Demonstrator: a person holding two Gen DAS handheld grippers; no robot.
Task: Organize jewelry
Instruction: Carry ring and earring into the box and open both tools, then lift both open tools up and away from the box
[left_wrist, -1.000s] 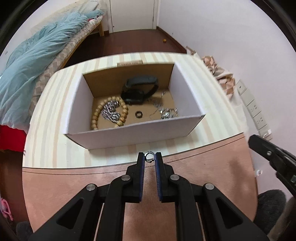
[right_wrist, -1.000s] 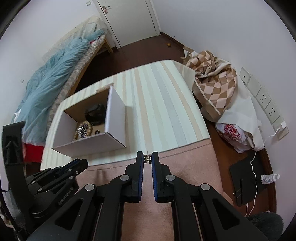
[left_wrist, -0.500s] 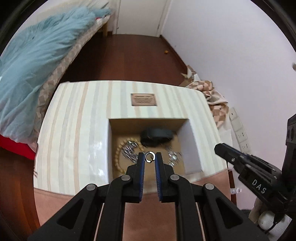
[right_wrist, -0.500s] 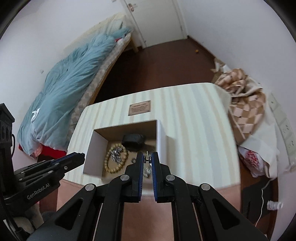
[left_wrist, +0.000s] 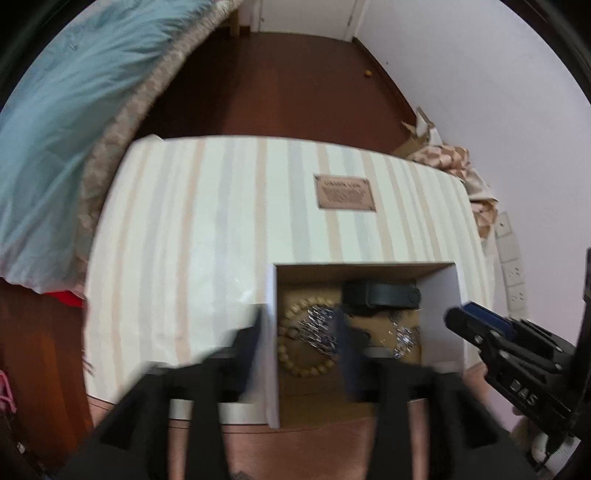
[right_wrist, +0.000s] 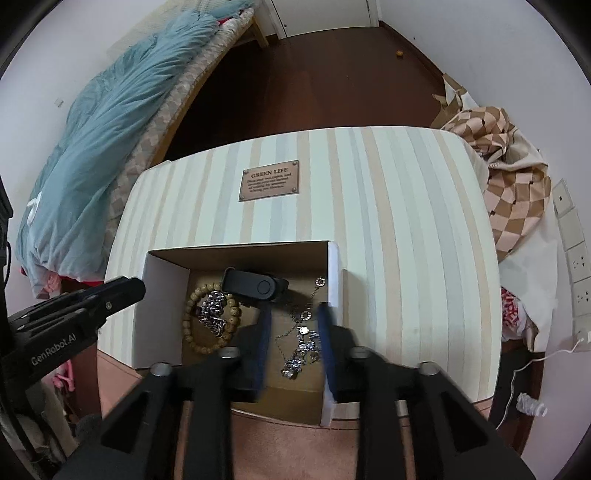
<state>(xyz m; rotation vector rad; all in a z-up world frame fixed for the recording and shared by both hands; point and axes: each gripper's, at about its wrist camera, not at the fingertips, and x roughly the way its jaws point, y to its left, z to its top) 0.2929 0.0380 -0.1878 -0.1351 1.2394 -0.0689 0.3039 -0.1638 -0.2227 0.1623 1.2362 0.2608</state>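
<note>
An open white cardboard box (right_wrist: 334, 273) stands on the striped table and also shows in the left wrist view (left_wrist: 441, 295). Inside lie a wooden bead bracelet (right_wrist: 192, 325), a silver chain bracelet (right_wrist: 212, 314), a black band (right_wrist: 255, 286) and silver necklaces (right_wrist: 303, 339). The bead bracelet (left_wrist: 295, 365) and black band (left_wrist: 380, 293) show in the left wrist view too. My left gripper (left_wrist: 301, 339) is open and empty over the box's left part. My right gripper (right_wrist: 293, 339) is open and empty over the necklaces. The small rings held earlier are not visible.
A brown plaque (right_wrist: 269, 181) lies on the striped table (right_wrist: 406, 240) behind the box. A bed with a teal duvet (right_wrist: 110, 129) is at left. Checkered cloth (right_wrist: 509, 173) and wall sockets (right_wrist: 576, 266) are at right.
Both grippers have opened over the box and let go of the small rings they held. Both have moved forward and closer above the box.
</note>
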